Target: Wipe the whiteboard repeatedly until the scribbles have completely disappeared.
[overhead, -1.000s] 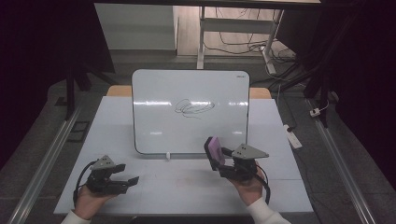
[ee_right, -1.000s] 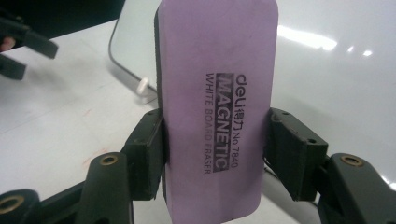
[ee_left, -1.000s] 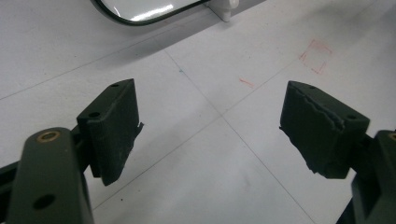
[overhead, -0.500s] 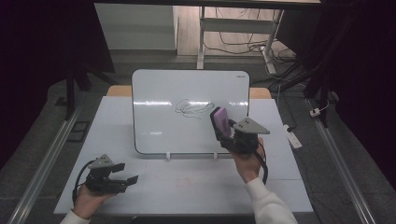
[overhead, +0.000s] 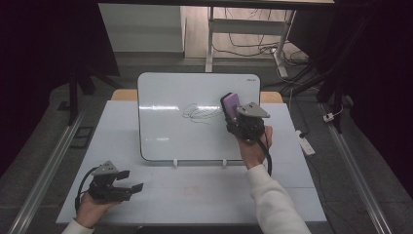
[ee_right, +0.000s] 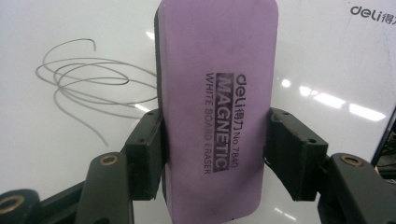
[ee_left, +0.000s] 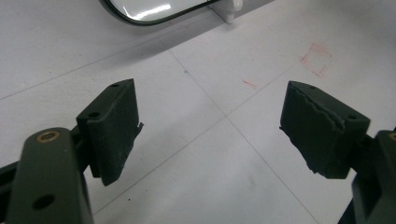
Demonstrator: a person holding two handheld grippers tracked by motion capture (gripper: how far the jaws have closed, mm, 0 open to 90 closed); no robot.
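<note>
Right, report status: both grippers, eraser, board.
Right gripper shut on purple eraser, raised at whiteboard beside scribble. Left gripper open, over table. Nothing in the way.

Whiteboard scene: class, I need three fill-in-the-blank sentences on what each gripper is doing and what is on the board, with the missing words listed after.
1. The right gripper is shut on a ____ eraser.
2. The scribble is drawn on the ____, which stands propped on the table.
3. The left gripper holds nothing and its jaws stand ____.

Missing words: purple; whiteboard; open
</note>
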